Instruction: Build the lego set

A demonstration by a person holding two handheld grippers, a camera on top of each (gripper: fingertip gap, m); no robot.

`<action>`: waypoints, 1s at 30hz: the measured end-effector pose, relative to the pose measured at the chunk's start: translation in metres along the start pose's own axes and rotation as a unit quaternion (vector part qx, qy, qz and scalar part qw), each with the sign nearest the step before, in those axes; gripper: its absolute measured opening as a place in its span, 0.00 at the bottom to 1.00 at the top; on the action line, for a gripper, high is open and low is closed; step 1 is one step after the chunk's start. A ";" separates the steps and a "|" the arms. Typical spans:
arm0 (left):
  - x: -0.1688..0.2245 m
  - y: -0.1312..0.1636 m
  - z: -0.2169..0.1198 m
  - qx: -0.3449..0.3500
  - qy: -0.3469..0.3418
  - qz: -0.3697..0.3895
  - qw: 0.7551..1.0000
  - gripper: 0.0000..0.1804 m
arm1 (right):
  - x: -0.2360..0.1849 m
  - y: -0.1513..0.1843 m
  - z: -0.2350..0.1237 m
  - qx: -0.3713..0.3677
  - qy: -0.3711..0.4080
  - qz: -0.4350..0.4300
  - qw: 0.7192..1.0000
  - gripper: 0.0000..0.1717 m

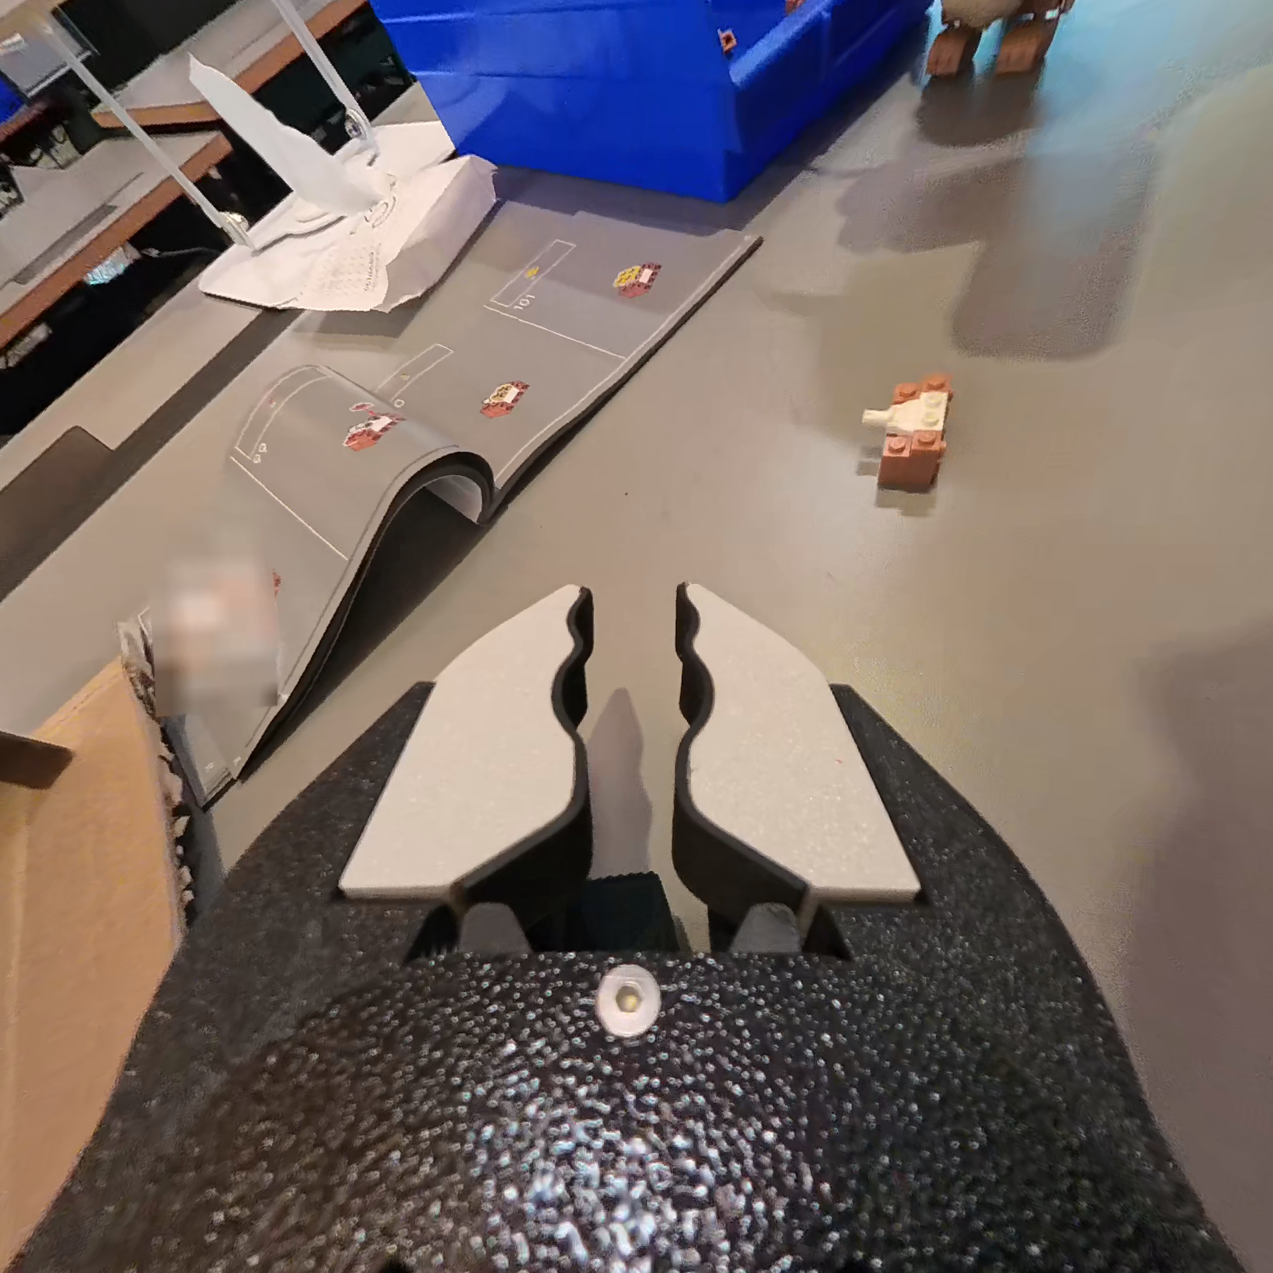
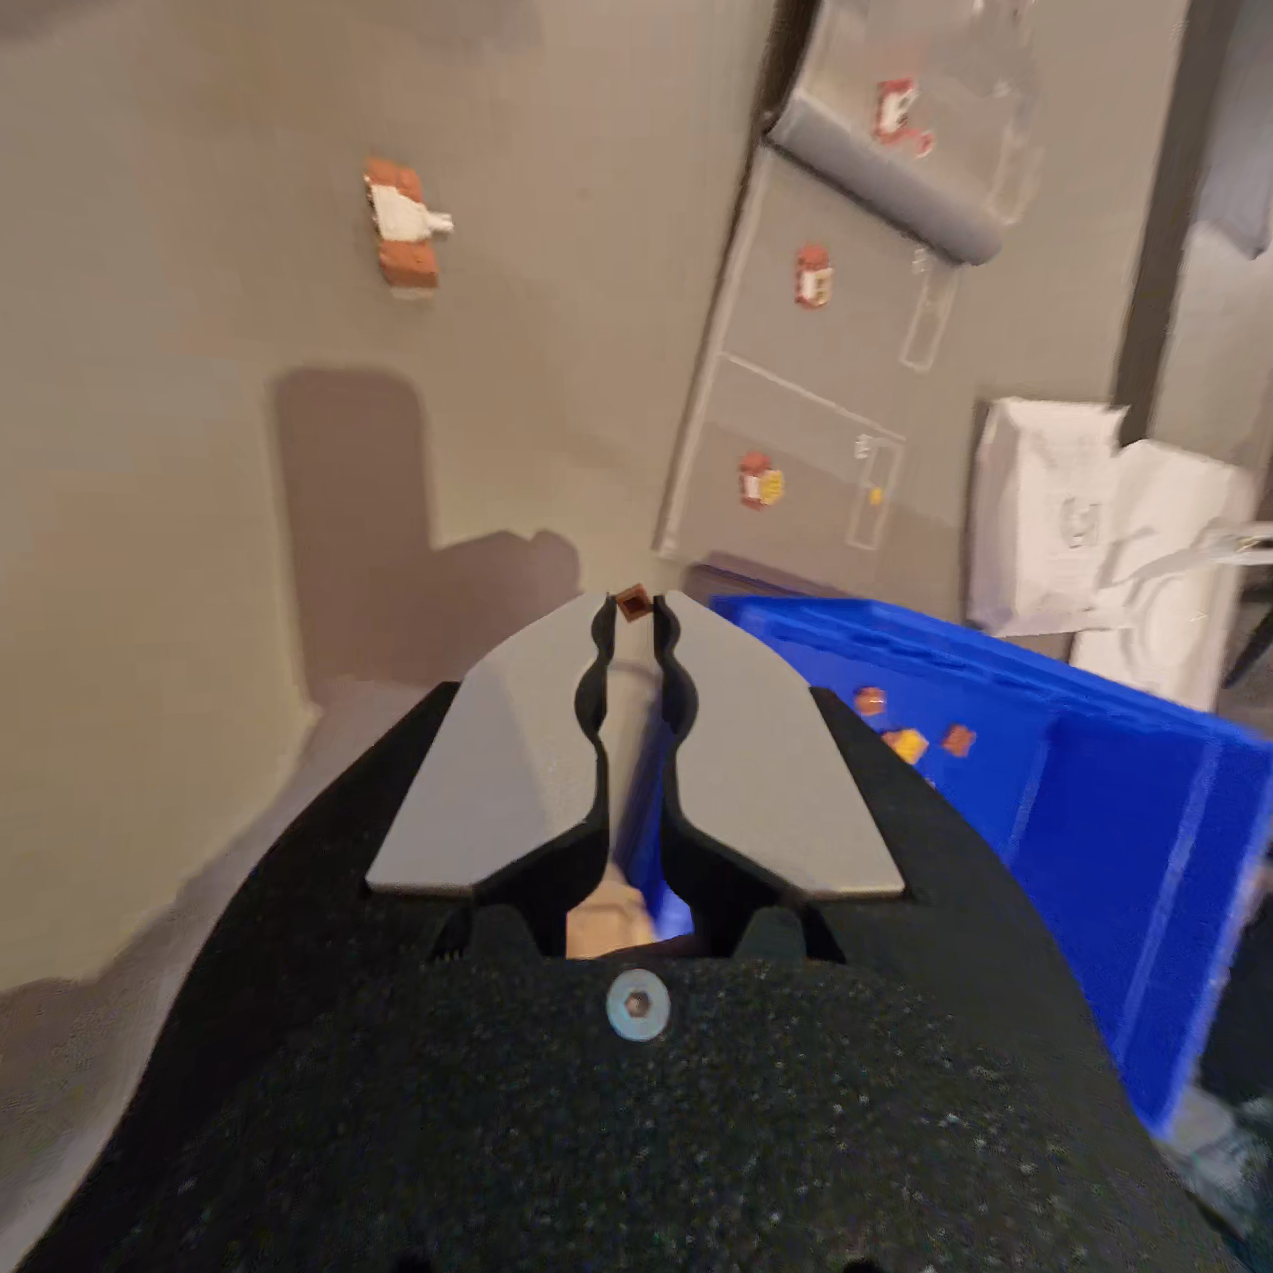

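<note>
My right gripper [image 2: 634, 606] is shut on a small brown brick [image 2: 632, 605], pinched at the fingertips with its hollow underside facing the camera, held above the grey table beside the blue bin [image 2: 1033, 792]. My left gripper [image 1: 634, 599] is open and holds nothing; it hovers low over the table [image 1: 758, 551]. A small brown and white brick assembly [image 1: 913, 430] lies on the table ahead and to the right of the left gripper; it also shows in the right wrist view [image 2: 406, 220]. An open instruction booklet [image 1: 482, 386] lies to the left of the left gripper, and shows in the right wrist view [image 2: 826, 344].
The blue bin [image 1: 620, 89] holds several small brown and orange bricks [image 2: 909, 740]. A crumpled white paper bag [image 1: 344, 227] lies beyond the booklet. A cardboard box [image 1: 76, 895] stands at the near left. A brown brick-built model [image 1: 985, 34] stands at the far right. My right fingertips sit around 25 cm from my left ones.
</note>
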State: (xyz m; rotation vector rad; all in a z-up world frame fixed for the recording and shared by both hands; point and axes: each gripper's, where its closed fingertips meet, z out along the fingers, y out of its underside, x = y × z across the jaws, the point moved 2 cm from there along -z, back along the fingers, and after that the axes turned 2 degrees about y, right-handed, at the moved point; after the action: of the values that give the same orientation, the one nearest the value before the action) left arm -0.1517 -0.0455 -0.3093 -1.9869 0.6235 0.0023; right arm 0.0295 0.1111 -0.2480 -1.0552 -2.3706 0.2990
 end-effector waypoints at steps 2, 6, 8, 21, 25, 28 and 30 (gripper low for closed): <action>0.001 0.000 0.000 -0.001 -0.003 0.009 1.000 0.12 | -0.026 -0.009 0.019 -0.030 -0.006 0.027 0.999 0.06; 0.001 -0.001 -0.002 0.007 -0.010 0.012 1.000 0.12 | -0.067 -0.023 0.050 -0.042 -0.050 0.054 0.996 0.06; 0.000 -0.001 -0.003 0.010 -0.013 0.009 1.000 0.12 | -0.075 -0.024 0.062 -0.043 -0.053 0.067 0.995 0.06; -0.005 0.003 0.001 -0.010 -0.010 -0.017 1.000 0.12 | -0.069 -0.009 0.042 0.081 0.029 0.209 0.974 0.13; -0.009 0.003 0.002 -0.009 -0.010 -0.025 1.000 0.12 | -0.066 0.008 0.011 0.161 0.096 0.254 0.949 0.12; -0.013 0.003 0.005 -0.011 -0.006 -0.029 1.000 0.12 | -0.072 0.024 -0.006 0.211 0.116 0.276 0.930 0.11; -0.014 0.002 0.009 -0.011 0.001 -0.029 1.000 0.12 | -0.082 0.033 -0.014 0.231 0.103 0.278 0.927 0.11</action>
State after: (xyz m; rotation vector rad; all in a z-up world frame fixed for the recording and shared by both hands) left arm -0.1621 -0.0332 -0.3112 -2.0263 0.5704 -0.0281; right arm 0.1034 0.0728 -0.2798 -1.4108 -1.6517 0.8573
